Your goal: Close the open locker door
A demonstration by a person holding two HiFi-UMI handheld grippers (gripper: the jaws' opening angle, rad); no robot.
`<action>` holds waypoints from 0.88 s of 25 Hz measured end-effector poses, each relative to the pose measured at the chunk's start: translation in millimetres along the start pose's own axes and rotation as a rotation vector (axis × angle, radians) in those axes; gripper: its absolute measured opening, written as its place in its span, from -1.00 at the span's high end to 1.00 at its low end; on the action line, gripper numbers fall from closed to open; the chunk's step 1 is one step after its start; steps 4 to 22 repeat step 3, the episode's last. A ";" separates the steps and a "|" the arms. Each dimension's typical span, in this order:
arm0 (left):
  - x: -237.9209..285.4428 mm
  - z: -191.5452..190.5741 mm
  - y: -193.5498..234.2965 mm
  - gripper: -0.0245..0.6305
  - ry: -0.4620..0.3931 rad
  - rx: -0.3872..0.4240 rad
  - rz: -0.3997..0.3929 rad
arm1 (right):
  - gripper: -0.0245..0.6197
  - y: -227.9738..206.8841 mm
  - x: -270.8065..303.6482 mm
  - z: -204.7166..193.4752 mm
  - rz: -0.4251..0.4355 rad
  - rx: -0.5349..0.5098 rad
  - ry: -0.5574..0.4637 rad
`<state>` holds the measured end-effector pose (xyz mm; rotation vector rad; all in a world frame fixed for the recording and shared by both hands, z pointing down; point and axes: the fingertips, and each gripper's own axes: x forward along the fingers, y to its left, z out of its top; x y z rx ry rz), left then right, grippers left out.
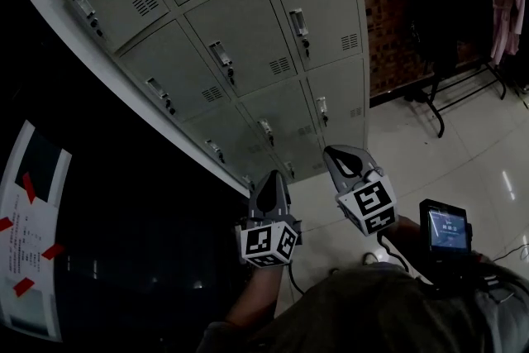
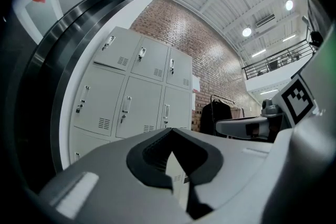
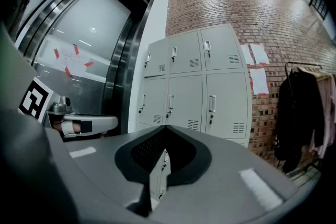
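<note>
A bank of grey metal lockers [image 1: 248, 37] stands against a brick wall; each door has a small handle, a lock and vent slots. Every locker door that I can see sits flush with its frame. My left gripper [image 1: 270, 178] hovers in front of the bottom row of lockers, jaws shut and holding nothing. My right gripper [image 1: 340, 151] is beside it to the right, also shut and holding nothing. In the left gripper view the lockers [image 2: 136, 97] lie beyond the closed jaws [image 2: 170, 132]. The right gripper view shows the lockers [image 3: 194, 86] past its closed jaws [image 3: 165, 128].
A dark glass panel with a white notice taped in red [image 1: 29, 236] runs along the left. A brick wall [image 1: 388, 12] and a clothes rack with dark garments [image 1: 463, 4] stand to the right of the lockers. A small screen device [image 1: 446, 229] is near my right arm. The tile floor [image 1: 463, 169] is glossy.
</note>
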<state>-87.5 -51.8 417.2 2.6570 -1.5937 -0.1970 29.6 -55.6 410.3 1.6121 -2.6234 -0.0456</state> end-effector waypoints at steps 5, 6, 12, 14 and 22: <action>0.4 1.3 0.5 0.93 -0.005 -0.001 -0.001 | 0.91 -0.6 0.3 1.1 0.000 -0.005 0.003; 0.4 1.3 0.5 0.93 -0.005 -0.001 -0.001 | 0.91 -0.6 0.3 1.1 0.000 -0.005 0.003; 0.4 1.3 0.5 0.93 -0.005 -0.001 -0.001 | 0.91 -0.6 0.3 1.1 0.000 -0.005 0.003; 0.4 1.3 0.5 0.93 -0.005 -0.001 -0.001 | 0.91 -0.6 0.3 1.1 0.000 -0.005 0.003; 0.4 1.3 0.5 0.93 -0.005 -0.001 -0.001 | 0.91 -0.6 0.3 1.1 0.000 -0.005 0.003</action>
